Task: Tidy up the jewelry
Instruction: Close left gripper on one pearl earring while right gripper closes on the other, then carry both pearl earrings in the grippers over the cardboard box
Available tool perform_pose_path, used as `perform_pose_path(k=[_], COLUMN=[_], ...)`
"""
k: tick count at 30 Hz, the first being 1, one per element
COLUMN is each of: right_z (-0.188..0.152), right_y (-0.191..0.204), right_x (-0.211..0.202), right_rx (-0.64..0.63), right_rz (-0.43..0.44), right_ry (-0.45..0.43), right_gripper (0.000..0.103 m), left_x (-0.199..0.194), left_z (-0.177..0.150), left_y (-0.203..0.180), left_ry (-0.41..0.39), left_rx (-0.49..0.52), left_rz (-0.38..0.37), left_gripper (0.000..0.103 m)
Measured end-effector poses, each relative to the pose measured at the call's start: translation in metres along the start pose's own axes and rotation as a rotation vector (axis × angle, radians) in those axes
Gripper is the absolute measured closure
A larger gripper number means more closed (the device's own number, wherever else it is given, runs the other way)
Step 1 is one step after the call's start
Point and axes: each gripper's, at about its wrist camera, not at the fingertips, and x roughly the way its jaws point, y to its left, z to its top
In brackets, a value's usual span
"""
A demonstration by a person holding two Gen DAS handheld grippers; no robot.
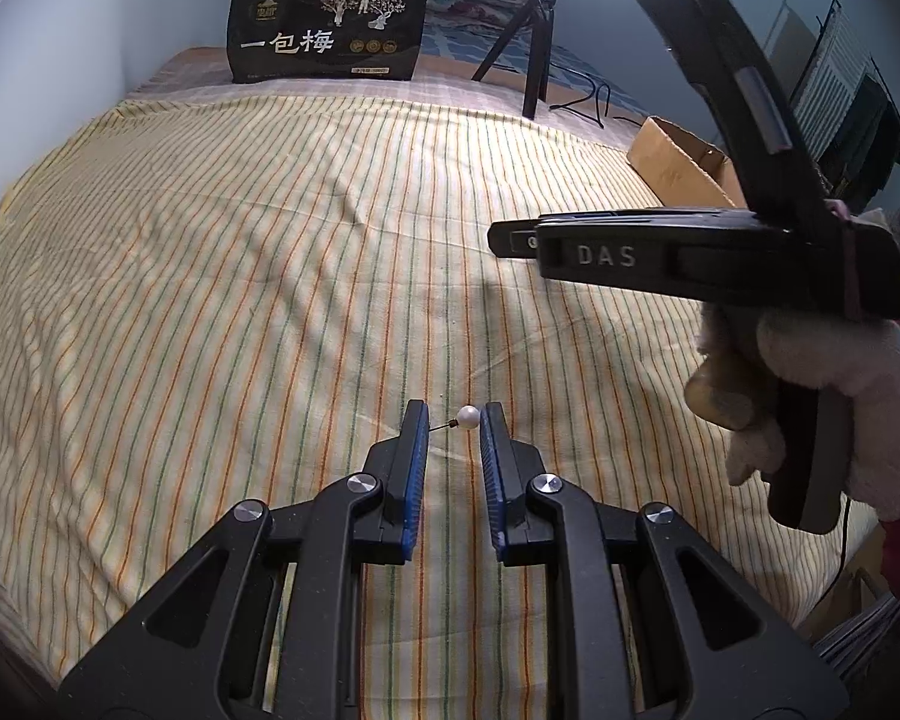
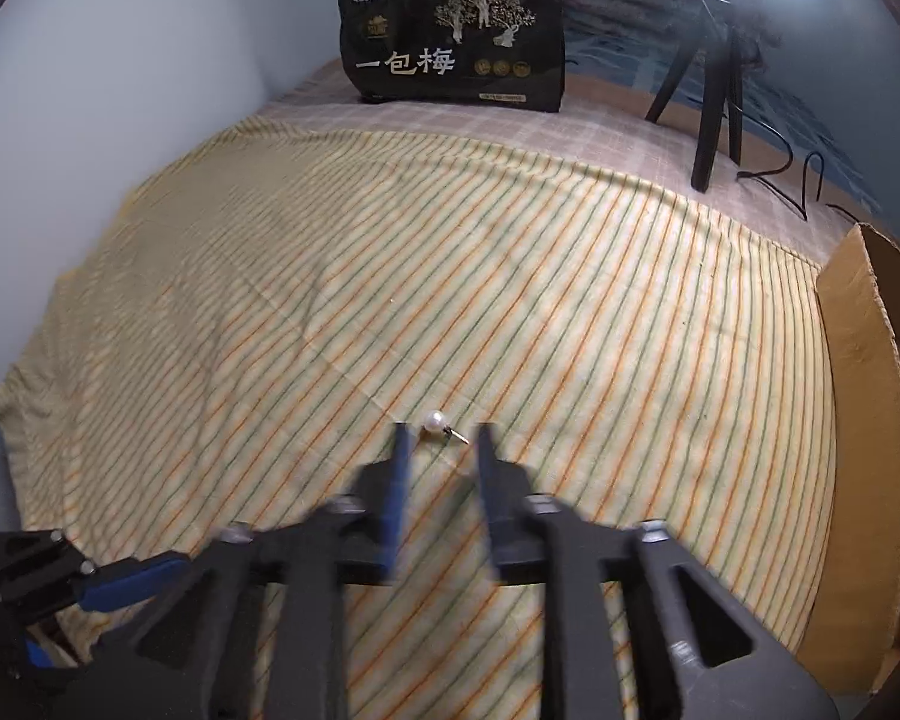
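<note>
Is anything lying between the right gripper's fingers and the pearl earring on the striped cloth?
Nothing visible. The pearl earring lies on bare striped cloth just beyond the right gripper, whose fingers stand apart.

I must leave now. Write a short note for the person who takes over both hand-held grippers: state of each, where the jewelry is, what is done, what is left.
Left hand-held gripper: closed on a pearl earring, pearl against one pad, pin toward the other.
Right hand-held gripper: open, holding nothing; a second pearl earring lies on the striped cloth just past its tips.
Cardboard box: at the right edge of the cloth; its inside is not visible.
Done: one earring is gripped.
Left: probably pick up the second earring and put both away; the destination is not shown.
</note>
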Motion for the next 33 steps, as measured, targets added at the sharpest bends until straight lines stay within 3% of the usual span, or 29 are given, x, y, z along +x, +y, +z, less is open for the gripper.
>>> perform_pose_path(k=[7,9,20,33], right_z=[0.0,0.0,0.002,-0.01], right_y=[0.001,0.003,-0.015,-0.05], right_x=[0.014,0.017,-0.005,-0.082], right_rx=[-0.007,-0.024,0.055,0.119], right_rz=[-0.001,-0.025,-0.01,-0.06], right_ry=[0.012,0.018,-0.024,-0.144], right_gripper=[0.075,0.095,0.096,0.096], left_x=[0.002,0.002,-0.007,-0.03], left_z=[0.001,0.001,0.001,0.022], left_y=[0.001,0.001,0.0,-0.03], left_ry=[0.005,0.005,-0.02,-0.079], left_rx=[-0.001,-0.001,-0.001,0.027], left_rz=[0.002,0.004,0.007,-0.046], left_gripper=[0.087,0.087,0.087,0.087])
